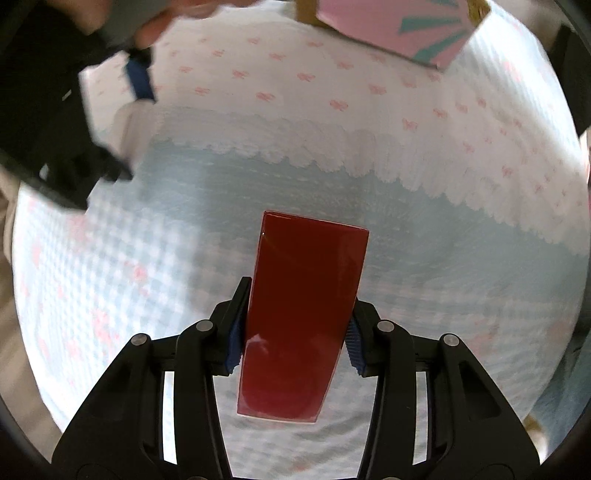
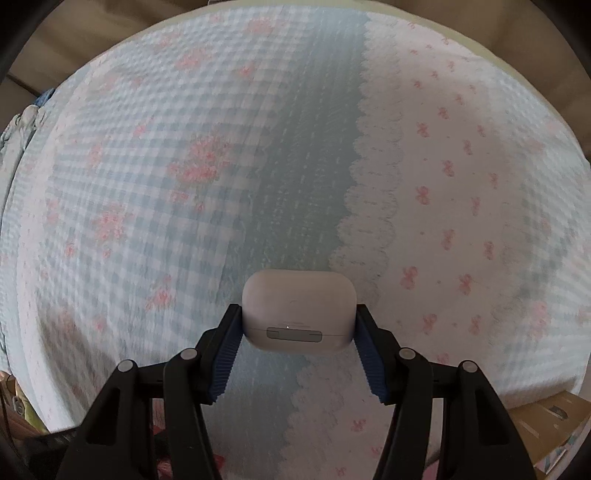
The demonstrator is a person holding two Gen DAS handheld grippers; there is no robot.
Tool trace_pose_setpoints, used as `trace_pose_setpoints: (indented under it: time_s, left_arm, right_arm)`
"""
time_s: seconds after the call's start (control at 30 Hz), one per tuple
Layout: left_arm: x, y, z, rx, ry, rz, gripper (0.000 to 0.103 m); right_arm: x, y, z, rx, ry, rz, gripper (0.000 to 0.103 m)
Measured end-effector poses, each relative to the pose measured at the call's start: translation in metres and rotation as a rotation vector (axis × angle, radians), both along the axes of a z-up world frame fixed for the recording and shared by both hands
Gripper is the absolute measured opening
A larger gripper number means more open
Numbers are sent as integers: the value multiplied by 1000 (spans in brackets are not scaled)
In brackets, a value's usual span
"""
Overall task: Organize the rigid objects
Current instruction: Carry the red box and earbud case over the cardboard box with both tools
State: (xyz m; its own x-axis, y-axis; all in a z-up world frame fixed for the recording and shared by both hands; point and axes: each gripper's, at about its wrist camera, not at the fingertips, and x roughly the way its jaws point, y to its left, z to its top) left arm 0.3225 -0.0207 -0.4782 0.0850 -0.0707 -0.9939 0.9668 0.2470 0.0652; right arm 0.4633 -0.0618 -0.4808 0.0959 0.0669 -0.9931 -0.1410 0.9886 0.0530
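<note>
Left wrist view: your left gripper (image 1: 295, 338) clamps one glossy red rectangular box (image 1: 301, 317) between its fingers; your right gripper (image 2: 299, 341) pinches one white rounded plastic earbud case (image 2: 298, 308) at the fingertips.

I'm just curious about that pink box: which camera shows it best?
The left wrist view: the pink box with teal rays sits at the top edge, partly cropped. The right wrist view shows only an unclear cardboard corner at lower right.

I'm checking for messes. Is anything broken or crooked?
Nothing stands out. The left gripper holds a shiny red box, the right gripper a white earbud case; both look undamaged.
</note>
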Motion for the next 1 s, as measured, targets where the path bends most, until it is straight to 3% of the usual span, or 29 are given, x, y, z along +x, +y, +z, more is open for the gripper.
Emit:
trace_pose_setpoints:
  time_s: [0.3,0.63,1.0]
  left_arm:
    - [10,24,53,-64,2,185,41]
    - [5,28,161,-202,-14,342,41]
    - [-18,-31,267,-313,-59,385,41]
  right_arm:
    - [-21,2,61,-3,-58,-19,55]
    - [-62,-27,180,45,-161,-69,55]
    - [-136,-104,297,70,-245,-162,55]
